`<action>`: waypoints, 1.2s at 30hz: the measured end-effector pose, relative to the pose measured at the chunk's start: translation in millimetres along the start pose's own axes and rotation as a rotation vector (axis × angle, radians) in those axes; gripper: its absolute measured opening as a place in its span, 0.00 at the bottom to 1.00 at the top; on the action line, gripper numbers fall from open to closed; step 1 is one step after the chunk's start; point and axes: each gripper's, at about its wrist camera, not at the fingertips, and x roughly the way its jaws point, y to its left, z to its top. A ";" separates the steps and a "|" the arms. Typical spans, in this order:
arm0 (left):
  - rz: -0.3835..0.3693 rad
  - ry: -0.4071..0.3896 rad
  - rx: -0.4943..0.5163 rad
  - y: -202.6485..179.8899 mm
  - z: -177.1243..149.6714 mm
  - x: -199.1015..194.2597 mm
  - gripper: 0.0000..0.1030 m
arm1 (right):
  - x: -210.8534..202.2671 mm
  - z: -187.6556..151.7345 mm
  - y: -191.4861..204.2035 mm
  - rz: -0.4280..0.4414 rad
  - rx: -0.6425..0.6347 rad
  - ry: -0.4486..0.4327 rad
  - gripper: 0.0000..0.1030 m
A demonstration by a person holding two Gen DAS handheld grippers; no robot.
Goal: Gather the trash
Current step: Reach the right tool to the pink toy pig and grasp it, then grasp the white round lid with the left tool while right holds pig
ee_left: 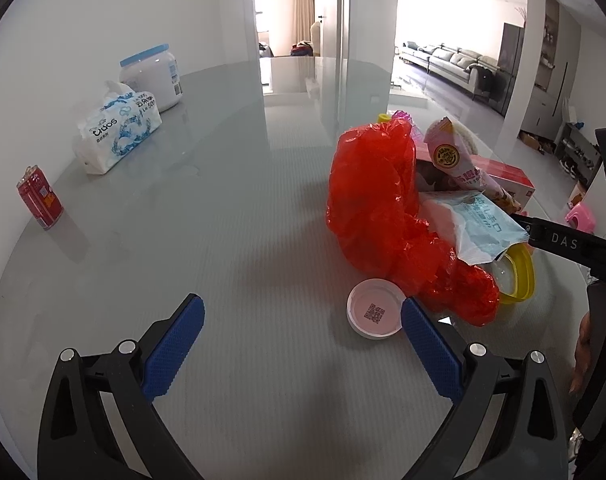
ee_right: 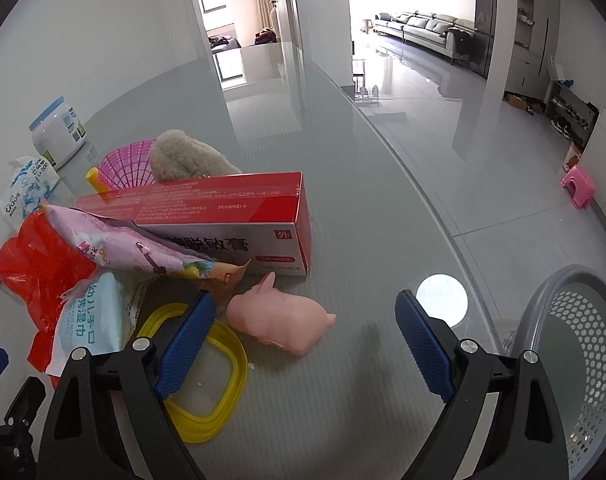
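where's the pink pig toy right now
The pink pig toy shows only in the right wrist view, lying on the table in front of the red box, beside the yellow ring.

I see a glossy grey counter (ee_left: pixel 239 208) carrying a red can (ee_left: pixel 40 196), a tissue pack (ee_left: pixel 117 128) and a white jar (ee_left: pixel 153 76) along its far left side. Nearer me lie a red plastic bag (ee_left: pixel 377 208), a white cap (ee_left: pixel 375 314), a yellow ring (ee_right: pixel 211 380), a pink toy pig (ee_right: pixel 279 320) and a red box (ee_right: pixel 239 216).
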 end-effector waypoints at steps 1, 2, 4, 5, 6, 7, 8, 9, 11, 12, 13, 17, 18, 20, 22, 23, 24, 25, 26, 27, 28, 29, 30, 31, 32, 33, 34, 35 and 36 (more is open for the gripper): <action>-0.001 0.000 -0.001 -0.1 -0.1 0.0 0.94 | 0.4 -0.4 -1.3 0.007 0.005 -0.001 0.85; -0.003 0.000 -0.002 0.3 -0.2 -0.1 0.94 | 1.0 -0.2 -2.4 0.011 0.009 -0.002 0.85; -0.004 -0.001 -0.002 1.1 0.3 0.6 0.94 | 1.5 1.0 -3.2 0.023 0.009 -0.003 0.82; -0.004 -0.002 -0.003 0.4 -0.3 0.1 0.94 | 1.0 -0.1 -2.8 0.033 0.007 -0.004 0.76; -0.005 -0.002 -0.004 0.0 -0.8 0.0 0.94 | 0.0 -0.8 -2.6 0.037 0.002 -0.005 0.70; -0.006 -0.001 -0.005 -0.1 -1.0 -0.1 0.94 | -1.3 -2.1 -2.6 0.040 -0.005 -0.004 0.67; -0.007 -0.001 -0.006 -0.1 -1.1 -0.2 0.94 | -2.0 -2.9 -1.9 0.044 -0.013 -0.002 0.60; -0.008 0.000 -0.007 -0.4 -1.6 -0.2 0.94 | -2.5 -3.7 -0.6 0.052 -0.020 0.000 0.52; -0.012 0.002 -0.008 -2.1 -2.6 -1.3 0.94 | -4.8 -5.9 1.3 0.054 -0.028 -0.008 0.51; -0.012 0.002 -0.008 -1.7 -2.6 -1.1 0.94 | -5.2 -7.0 3.0 0.057 -0.029 -0.015 0.51; -0.012 0.003 -0.008 -1.6 -2.7 -1.0 0.94 | -6.5 -8.1 2.4 0.063 -0.028 -0.021 0.51; -0.020 0.004 -0.010 -2.7 -3.0 -1.3 0.94 | -15.6 -12.6 -4.7 0.081 -0.001 -0.053 0.51; -0.024 0.005 -0.011 -2.8 -3.0 -1.2 0.94 | -18.3 -14.0 -8.3 0.085 0.010 -0.061 0.51; -0.038 0.010 -0.014 -4.0 -3.8 -0.9 0.94 | -23.8 -16.9 -15.6 0.088 0.027 -0.069 0.51; -0.055 0.023 -0.020 -4.8 -4.5 0.5 0.94 | -29.9 -20.1 -20.9 0.087 0.044 -0.079 0.51; -0.062 0.029 -0.023 -5.2 -5.2 1.1 0.94 | -33.6 -22.2 -23.3 0.087 0.052 -0.084 0.51; -0.067 0.033 -0.026 -5.6 -5.9 1.6 0.94 | -36.8 -24.1 -25.2 0.087 0.058 -0.089 0.51; -0.070 0.037 -0.027 -6.5 -6.7 2.4 0.94 | -40.0 -26.5 -27.2 0.087 0.064 -0.092 0.51; -0.071 0.042 -0.027 -6.8 -6.9 3.8 0.94 | -43.4 -29.2 -29.1 0.087 0.066 -0.095 0.51; -0.072 0.049 -0.026 -6.9 -7.0 5.5 0.94 | -46.8 -32.0 -30.6 0.085 0.067 -0.097 0.51; -0.077 0.056 -0.026 -7.6 -7.2 6.6 0.94 | -49.1 -33.3 -30.7 0.084 0.066 -0.099 0.51; -0.084 0.062 -0.026 -8.0 -7.3 7.6 0.94 | -52.4 -36.3 -32.2 0.083 0.066 -0.101 0.51; -0.084 0.065 -0.025 -9.0 -7.6 8.4 0.94 | -55.5 -38.3 -34.3 0.083 0.068 -0.102 0.51; -0.082 0.068 -0.021 -10.9 -8.3 9.5 0.94 | -57.6 -39.6 -35.8 0.084 0.070 -0.103 0.51; -0.076 0.074 -0.016 -11.9 -8.0 11.5 0.94 | -60.5 -41.8 -37.3 0.085 0.072 -0.106 0.51; -0.066 0.083 -0.012 -13.1 -7.4 14.4 0.94 | -63.3 -43.7 -38.4 0.086 0.075 -0.108 0.51; -0.063 0.091 -0.010 -13.3 -6.8 17.2 0.94 | -65.0 -43.9 -37.3 0.087 0.078 -0.109 0.51; -0.060 0.100 -0.010 -14.2 -6.3 20.4 0.94 | -67.6 -45.1 -38.2 0.088 0.080 -0.111 0.51; -0.055 0.108 -0.009 -15.1 -5.7 23.1 0.94 | -70.2 -46.1 -38.8 0.088 0.082 -0.115 0.51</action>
